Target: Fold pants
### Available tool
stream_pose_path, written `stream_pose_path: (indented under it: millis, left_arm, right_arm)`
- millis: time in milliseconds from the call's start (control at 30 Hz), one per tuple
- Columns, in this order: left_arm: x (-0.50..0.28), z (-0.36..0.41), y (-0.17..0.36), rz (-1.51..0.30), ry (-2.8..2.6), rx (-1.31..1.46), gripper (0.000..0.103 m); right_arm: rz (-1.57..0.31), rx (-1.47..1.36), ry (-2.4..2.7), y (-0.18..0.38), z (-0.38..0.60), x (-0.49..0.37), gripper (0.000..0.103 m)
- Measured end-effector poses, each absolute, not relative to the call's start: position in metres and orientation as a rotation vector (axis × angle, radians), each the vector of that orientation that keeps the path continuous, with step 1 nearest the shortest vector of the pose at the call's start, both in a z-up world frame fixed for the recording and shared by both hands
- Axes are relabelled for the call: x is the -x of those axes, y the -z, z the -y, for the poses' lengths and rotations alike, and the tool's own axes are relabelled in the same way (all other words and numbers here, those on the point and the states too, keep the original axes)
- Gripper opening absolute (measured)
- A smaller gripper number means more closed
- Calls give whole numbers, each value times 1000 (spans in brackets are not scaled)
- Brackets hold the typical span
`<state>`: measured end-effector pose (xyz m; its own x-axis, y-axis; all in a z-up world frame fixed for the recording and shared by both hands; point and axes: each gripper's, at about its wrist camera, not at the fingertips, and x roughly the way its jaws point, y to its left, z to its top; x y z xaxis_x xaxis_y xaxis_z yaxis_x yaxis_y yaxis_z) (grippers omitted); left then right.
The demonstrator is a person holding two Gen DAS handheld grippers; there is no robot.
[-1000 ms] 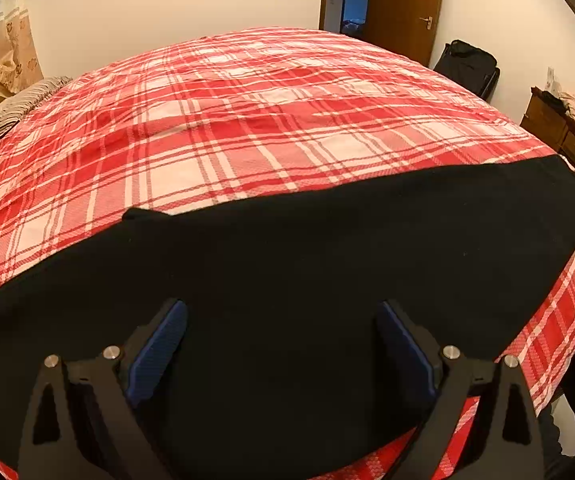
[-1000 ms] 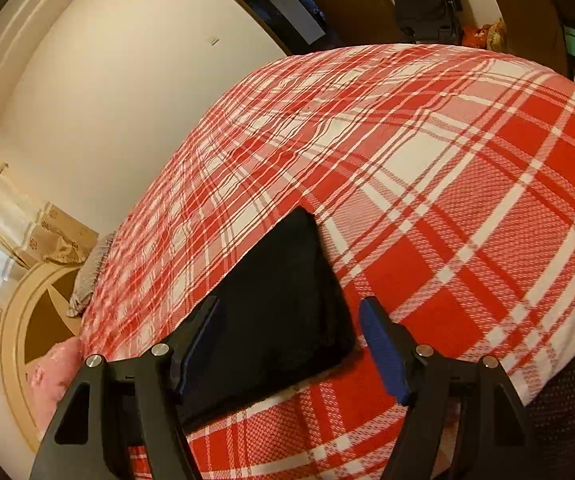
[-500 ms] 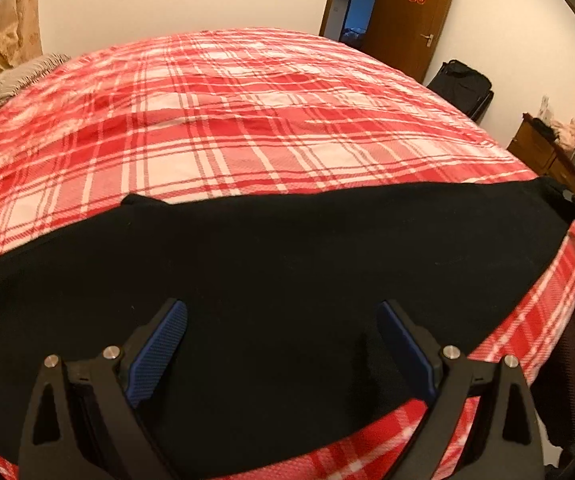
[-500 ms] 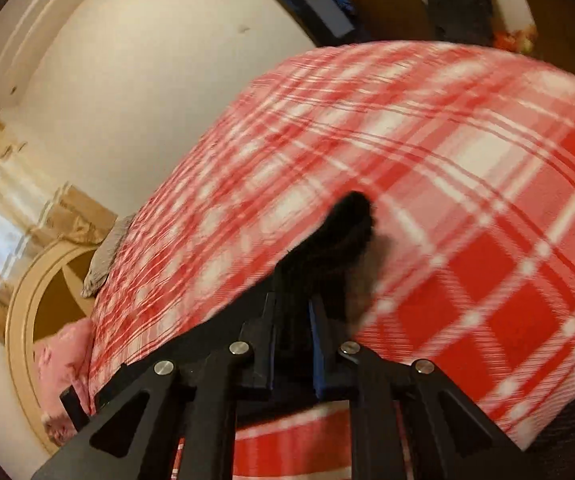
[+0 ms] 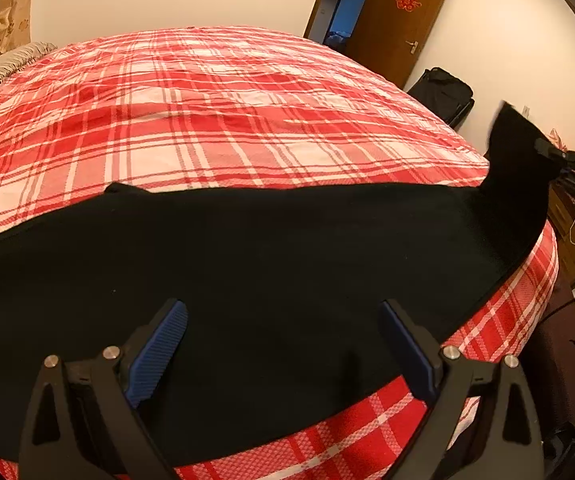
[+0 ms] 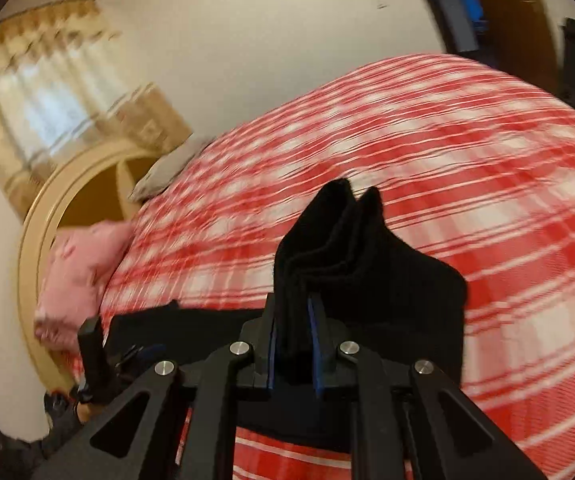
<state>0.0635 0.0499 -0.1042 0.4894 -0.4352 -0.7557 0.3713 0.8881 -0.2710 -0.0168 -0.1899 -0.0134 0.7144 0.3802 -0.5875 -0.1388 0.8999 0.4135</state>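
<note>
Left wrist view: left gripper (image 5: 283, 344), jaws wide apart, above black pants (image 5: 247, 264) spread along the plaid bed (image 5: 227, 112) edge. Right wrist view: right gripper (image 6: 293, 344) clamped on a lifted pants end.

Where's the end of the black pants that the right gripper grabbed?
Bunched between the shut fingers of the right gripper, the black pants end is raised off the red plaid bedspread; in the left wrist view it rises at far right.

We see the pants (image 5: 287, 248) lying across the bed's (image 5: 215, 120) near edge, the pillows (image 6: 83, 264) at its far-left end.
</note>
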Motion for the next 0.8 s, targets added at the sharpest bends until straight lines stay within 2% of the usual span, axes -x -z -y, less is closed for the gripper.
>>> stream_pose_path:
  millis: [300, 567, 633, 700, 767, 800]
  left_arm:
    - [-65, -56, 105, -950, 496, 116, 98]
    - [-68, -47, 102, -951, 513, 109, 98]
    - [-71, -41, 101, -948, 520, 99, 98]
    - [-74, -35, 100, -948, 527, 97, 98]
    - [-77, -28, 100, -951, 543, 105, 98]
    - [-78, -24, 100, -954, 554, 111, 98]
  right_arm:
    - [-854, -222, -417, 73, 92, -13, 13]
    - [-937, -85, -439, 123, 55, -21, 14]
    - [-979, -83, -449, 132, 55, -23, 20]
    - [-1005, -62, -488, 133, 50, -19, 45]
    - [-990, -21, -557, 125, 47, -7, 54]
    - [-972, 1, -558, 121, 48, -1, 54]
